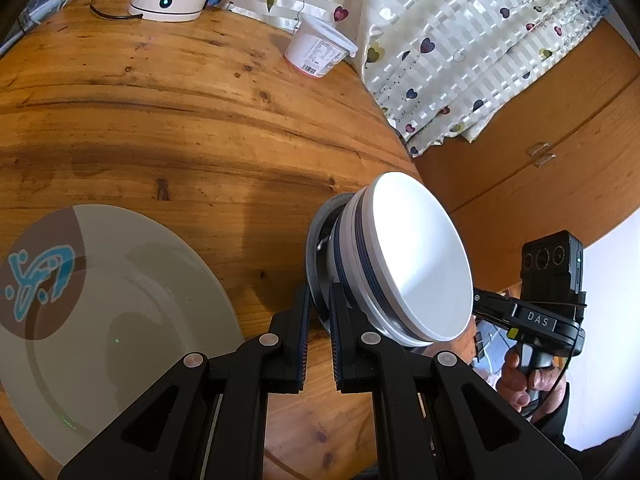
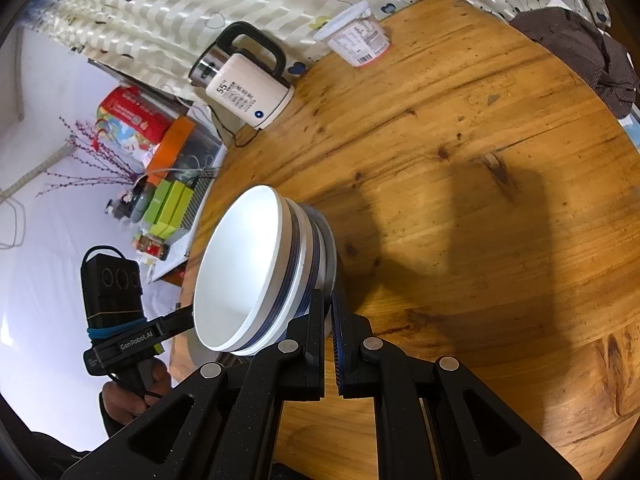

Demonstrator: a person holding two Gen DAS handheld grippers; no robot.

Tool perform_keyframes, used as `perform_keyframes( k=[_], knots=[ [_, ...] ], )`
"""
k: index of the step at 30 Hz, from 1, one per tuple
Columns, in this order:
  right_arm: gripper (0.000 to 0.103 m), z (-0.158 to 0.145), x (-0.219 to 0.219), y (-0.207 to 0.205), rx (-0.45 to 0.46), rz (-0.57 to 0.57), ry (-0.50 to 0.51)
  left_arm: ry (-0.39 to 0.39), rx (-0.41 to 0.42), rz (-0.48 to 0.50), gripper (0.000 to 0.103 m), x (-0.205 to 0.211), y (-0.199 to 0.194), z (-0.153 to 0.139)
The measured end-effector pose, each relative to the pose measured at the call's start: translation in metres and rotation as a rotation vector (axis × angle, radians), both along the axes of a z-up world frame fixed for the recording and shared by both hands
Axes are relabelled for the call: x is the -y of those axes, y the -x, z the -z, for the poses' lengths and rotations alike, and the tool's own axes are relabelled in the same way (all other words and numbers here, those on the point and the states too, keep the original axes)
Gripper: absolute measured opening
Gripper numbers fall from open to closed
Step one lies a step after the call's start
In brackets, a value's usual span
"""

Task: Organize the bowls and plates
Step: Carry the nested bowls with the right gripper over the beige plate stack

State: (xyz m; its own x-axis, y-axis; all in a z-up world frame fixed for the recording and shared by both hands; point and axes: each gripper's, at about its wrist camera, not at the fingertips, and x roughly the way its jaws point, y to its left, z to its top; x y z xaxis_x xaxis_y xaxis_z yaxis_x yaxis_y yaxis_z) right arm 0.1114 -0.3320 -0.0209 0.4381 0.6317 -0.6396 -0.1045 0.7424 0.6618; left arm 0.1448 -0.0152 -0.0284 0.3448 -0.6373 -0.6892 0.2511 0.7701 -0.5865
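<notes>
The left gripper is clenched on the thin metal rim of a stack of bowls, one finger on each side of the rim. The right gripper grips the same rim from the opposite side, its jaws pressed nearly together on the edge. The stack of bowls is tipped on its side between the two grippers, above the near edge of the round wooden table. A plain white bowl is innermost, a white bowl with dark blue bands sits around it, and the grey metal piece forms the back of the stack.

In the left wrist view the right gripper's handle shows the letters "DAS", held by the person's right hand. In the right wrist view the left gripper's body reads "GenRobot.AI", with the left hand below it.

A large pale plate with a brown patch and a light blue figure lies flat on the table, left of the bowls and apart from them.

Farther back stands a cream electric kettle with a black handle, printed with "55" and rows of small characters too fine to read. Near it is a white plastic tub with a barcode label. A curtain with heart balloons hangs behind.
</notes>
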Motion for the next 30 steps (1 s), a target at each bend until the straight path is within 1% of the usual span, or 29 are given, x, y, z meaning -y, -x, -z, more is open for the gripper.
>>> perform_keyframes(
  k=[30],
  knots=[
    [0.007, -0.027, -0.056, -0.005, 0.042, -0.101, 0.013, 0.006, 0.056, -0.099, 0.008, -0.05, 0.019, -0.026]
  ],
)
